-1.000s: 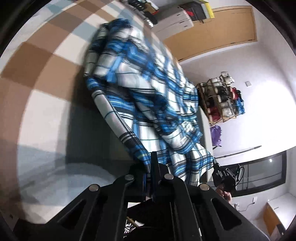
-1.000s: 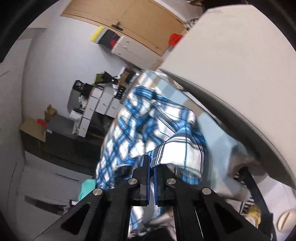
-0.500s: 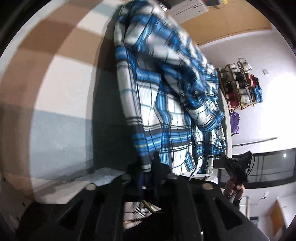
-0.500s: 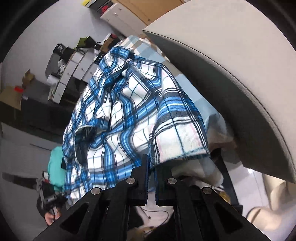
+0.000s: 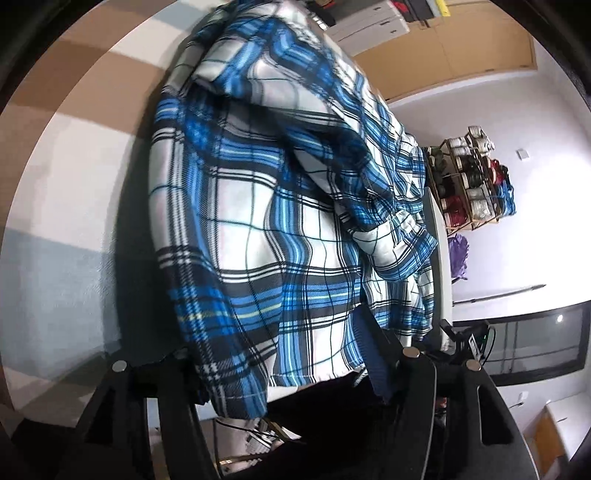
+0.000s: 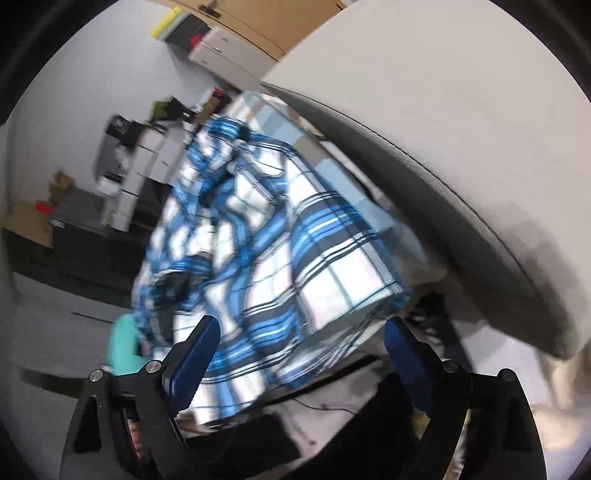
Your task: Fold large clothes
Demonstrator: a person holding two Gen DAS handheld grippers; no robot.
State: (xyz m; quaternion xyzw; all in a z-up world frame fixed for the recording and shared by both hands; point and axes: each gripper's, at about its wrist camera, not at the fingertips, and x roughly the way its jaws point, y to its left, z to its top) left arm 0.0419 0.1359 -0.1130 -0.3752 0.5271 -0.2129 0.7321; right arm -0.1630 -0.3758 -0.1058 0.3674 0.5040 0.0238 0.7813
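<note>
A blue, white and black plaid shirt [image 5: 280, 206] lies bunched on the table's checked cloth [image 5: 74, 184], its hem hanging over the near edge. My left gripper [image 5: 280, 365] is at that hem with its jaws opening. The hem hangs loose between them and drapes over the left finger, and the blue pad [image 5: 373, 354] of the right finger stands clear of it. In the right wrist view the plaid shirt [image 6: 258, 236] is blurred. My right gripper [image 6: 301, 328] stands wide and still opening at its near edge, its pads off the cloth.
A large pale grey padded surface [image 6: 443, 129] fills the upper right of the right wrist view. A wooden rack of yarn rolls [image 5: 472, 184], wooden cupboards [image 5: 443, 48] and white drawers [image 5: 369, 22] stand behind the table. Something teal [image 6: 125, 347] shows beside my right gripper's left finger.
Both grippers were shut on the shirt's edge and now stand apart from it. The shirt has settled lower onto the table, and both views have closed in on it.
</note>
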